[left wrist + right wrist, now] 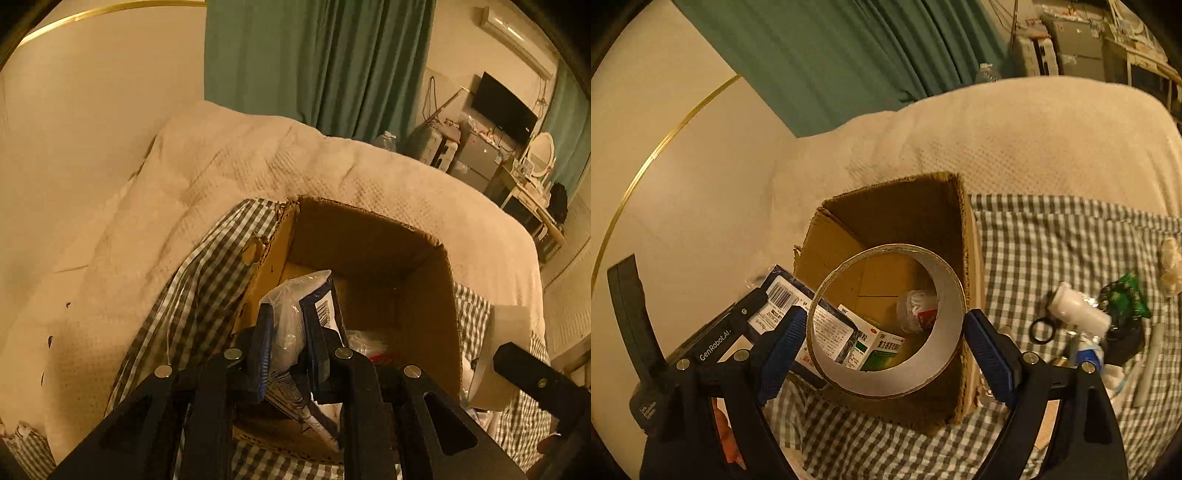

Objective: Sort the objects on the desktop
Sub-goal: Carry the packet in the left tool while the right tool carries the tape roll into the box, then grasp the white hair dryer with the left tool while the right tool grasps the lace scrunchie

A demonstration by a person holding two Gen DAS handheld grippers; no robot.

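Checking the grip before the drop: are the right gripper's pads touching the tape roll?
Touching. The right wrist view shows both blue pads pressed against the tape roll above the cardboard box.

box on cloth, bottle right

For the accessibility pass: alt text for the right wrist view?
The right gripper holds a wide tape roll over an open cardboard box on a checked cloth. Medicine boxes lie inside; the left gripper brings a barcoded packet to its rim.
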